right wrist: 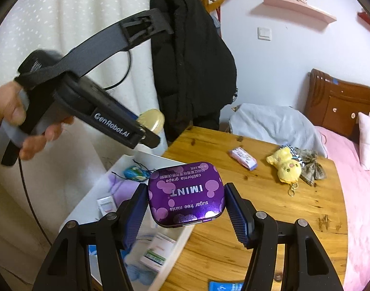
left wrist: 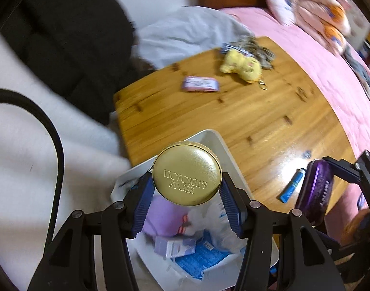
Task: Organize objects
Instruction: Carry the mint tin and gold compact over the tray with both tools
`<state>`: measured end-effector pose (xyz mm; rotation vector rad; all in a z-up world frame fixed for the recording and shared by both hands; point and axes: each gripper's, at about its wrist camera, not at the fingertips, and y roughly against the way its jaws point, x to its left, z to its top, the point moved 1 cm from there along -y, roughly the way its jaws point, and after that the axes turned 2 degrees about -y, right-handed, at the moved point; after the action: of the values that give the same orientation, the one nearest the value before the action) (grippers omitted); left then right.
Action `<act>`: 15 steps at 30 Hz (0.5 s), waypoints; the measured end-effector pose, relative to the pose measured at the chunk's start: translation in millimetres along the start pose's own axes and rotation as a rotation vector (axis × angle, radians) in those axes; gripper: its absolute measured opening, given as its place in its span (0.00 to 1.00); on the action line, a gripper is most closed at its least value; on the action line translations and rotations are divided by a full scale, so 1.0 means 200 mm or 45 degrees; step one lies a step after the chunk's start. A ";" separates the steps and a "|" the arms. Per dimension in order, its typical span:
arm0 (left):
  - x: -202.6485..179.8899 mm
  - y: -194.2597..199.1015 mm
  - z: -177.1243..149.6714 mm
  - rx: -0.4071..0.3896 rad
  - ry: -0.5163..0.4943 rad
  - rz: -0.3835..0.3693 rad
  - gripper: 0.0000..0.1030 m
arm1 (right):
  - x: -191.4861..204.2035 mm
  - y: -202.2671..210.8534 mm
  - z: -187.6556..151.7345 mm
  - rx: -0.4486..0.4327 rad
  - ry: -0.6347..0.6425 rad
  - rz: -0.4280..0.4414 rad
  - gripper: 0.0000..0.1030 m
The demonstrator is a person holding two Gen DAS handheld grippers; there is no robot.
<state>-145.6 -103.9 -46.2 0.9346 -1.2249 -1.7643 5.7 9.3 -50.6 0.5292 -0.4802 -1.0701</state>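
Left gripper [left wrist: 186, 189] clamps a round gold tin embossed with lettering [left wrist: 186, 173], blue ribbed pads pressed to both sides, holding it in the air right above the white plastic bin [left wrist: 210, 137]. Down in that bin: a lilac pouch [left wrist: 161, 215], crumpled clear wrappers and blue-printed packets [left wrist: 199, 258]. Right gripper [right wrist: 186, 202] is clamped too, on a purple rounded-rectangle mint tin with pale dots [right wrist: 186, 192], which hangs over the seam between the bin's edge and the wooden table [right wrist: 257, 206].

From the right wrist view, a hand [right wrist: 10, 118] grips the left tool's grey handle, the gold tin peeking past its tip.

On the table, near the right gripper, a small blue tube [left wrist: 292, 185] lies flat. Farther out, a pink and white wrapped packet [left wrist: 200, 83] sits alone, and beyond it a yellow plush toy with a key ring [left wrist: 241, 64] leans against a bundle of grey patterned cloth [left wrist: 260, 48].

Beyond the table: a pale grey garment [left wrist: 185, 34], a black padded coat [right wrist: 192, 55] hanging on a wooden stand, and a pink-covered bed [left wrist: 313, 55] with pillows.
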 end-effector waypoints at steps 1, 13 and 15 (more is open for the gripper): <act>0.02 0.02 -0.03 -0.011 0.029 0.010 0.57 | 0.02 -0.01 0.00 0.004 0.000 0.004 0.62; 0.24 0.06 -0.32 -0.078 0.338 0.045 0.57 | 0.19 -0.13 0.04 0.095 -0.008 0.037 0.62; 0.26 0.06 -0.36 -0.082 0.375 0.042 0.57 | 0.21 -0.15 0.04 0.109 -0.009 0.043 0.62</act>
<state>-102.0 -179.9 -61.7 1.0857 -0.9834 -1.5654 -2.0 -41.4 -58.2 0.5910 -0.5412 -1.0230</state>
